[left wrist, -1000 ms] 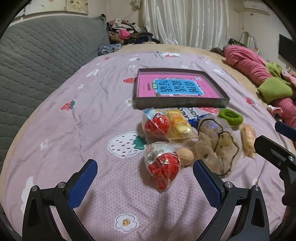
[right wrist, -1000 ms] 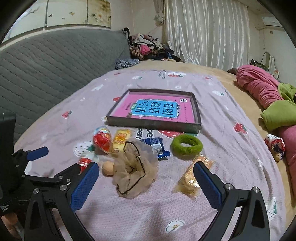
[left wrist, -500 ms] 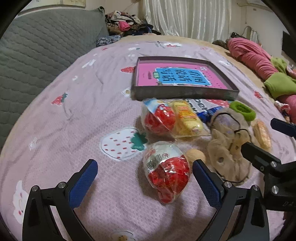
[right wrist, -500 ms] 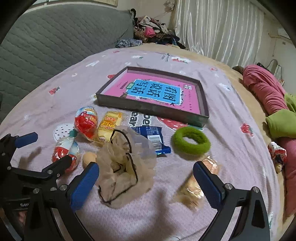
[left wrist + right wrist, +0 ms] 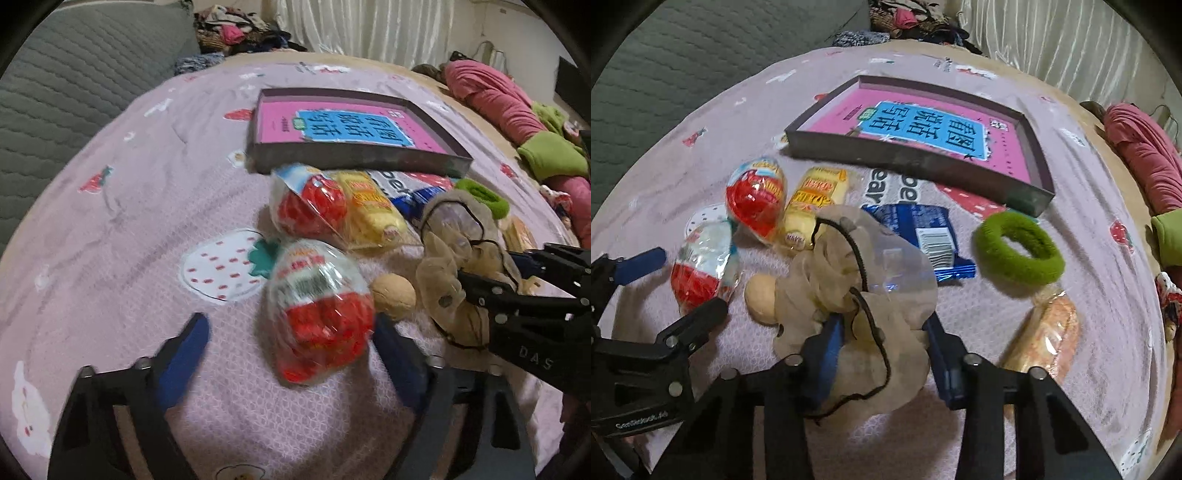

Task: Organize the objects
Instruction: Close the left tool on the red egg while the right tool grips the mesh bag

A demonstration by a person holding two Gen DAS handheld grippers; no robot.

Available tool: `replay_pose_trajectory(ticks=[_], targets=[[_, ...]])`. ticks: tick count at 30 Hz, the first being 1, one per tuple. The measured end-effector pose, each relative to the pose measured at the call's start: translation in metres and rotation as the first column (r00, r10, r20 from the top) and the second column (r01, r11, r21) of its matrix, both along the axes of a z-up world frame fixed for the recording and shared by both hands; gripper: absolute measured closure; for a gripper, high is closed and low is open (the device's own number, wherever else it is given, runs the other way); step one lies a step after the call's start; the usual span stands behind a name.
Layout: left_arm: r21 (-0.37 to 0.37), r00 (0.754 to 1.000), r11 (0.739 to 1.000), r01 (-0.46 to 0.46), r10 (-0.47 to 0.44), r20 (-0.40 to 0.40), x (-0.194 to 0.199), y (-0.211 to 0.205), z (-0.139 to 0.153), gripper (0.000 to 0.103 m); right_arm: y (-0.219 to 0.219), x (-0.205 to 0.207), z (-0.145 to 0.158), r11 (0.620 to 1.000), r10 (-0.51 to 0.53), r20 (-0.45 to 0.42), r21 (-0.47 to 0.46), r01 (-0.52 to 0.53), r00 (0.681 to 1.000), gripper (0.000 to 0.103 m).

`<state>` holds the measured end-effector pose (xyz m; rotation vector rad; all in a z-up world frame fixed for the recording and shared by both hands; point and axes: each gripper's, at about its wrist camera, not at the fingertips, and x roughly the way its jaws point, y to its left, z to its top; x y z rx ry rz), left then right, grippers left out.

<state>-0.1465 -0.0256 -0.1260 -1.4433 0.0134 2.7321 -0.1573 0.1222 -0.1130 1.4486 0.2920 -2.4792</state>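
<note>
Loose items lie on a pink bedspread in front of a shallow dark box (image 5: 354, 162) (image 5: 923, 162) with a pink book inside. My left gripper (image 5: 291, 339) is open, its blue pads either side of a red-and-white wrapped egg (image 5: 317, 306) (image 5: 701, 266). My right gripper (image 5: 882, 347) has its pads around a beige mesh pouch (image 5: 860, 295) (image 5: 454, 266), closing on it. A small tan ball (image 5: 393, 295) (image 5: 761, 295) lies between egg and pouch.
A second wrapped egg (image 5: 757, 199), a yellow snack pack (image 5: 812, 203), a blue wrapper (image 5: 931, 236), a green hair ring (image 5: 1019, 254) and an orange snack pack (image 5: 1049, 332) lie nearby. A grey headboard (image 5: 55, 92) stands on the left, pink and green bedding (image 5: 517, 110) on the right.
Both grippers moved forward and down. The left now straddles the near egg. The right pads narrowed around the mesh pouch.
</note>
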Motion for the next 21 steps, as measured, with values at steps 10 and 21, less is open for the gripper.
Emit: replay_pose_trajectory(ticks=[10, 21], targets=[[0.069, 0.999, 0.997, 0.045, -0.047, 0.023, -0.012, 0.002, -0.001, 0.054, 0.001, 0.008, 0.009, 0.997, 0.03, -0.039, -0.076, -0.033, 0.999, 0.071], [0.107, 0.998, 0.992, 0.063, -0.06, -0.03, -0.011, 0.001, 0.009, 0.054, 0.012, 0.013, 0.021, 0.99, 0.014, -0.071, -0.136, -0.023, 0.997, 0.072]])
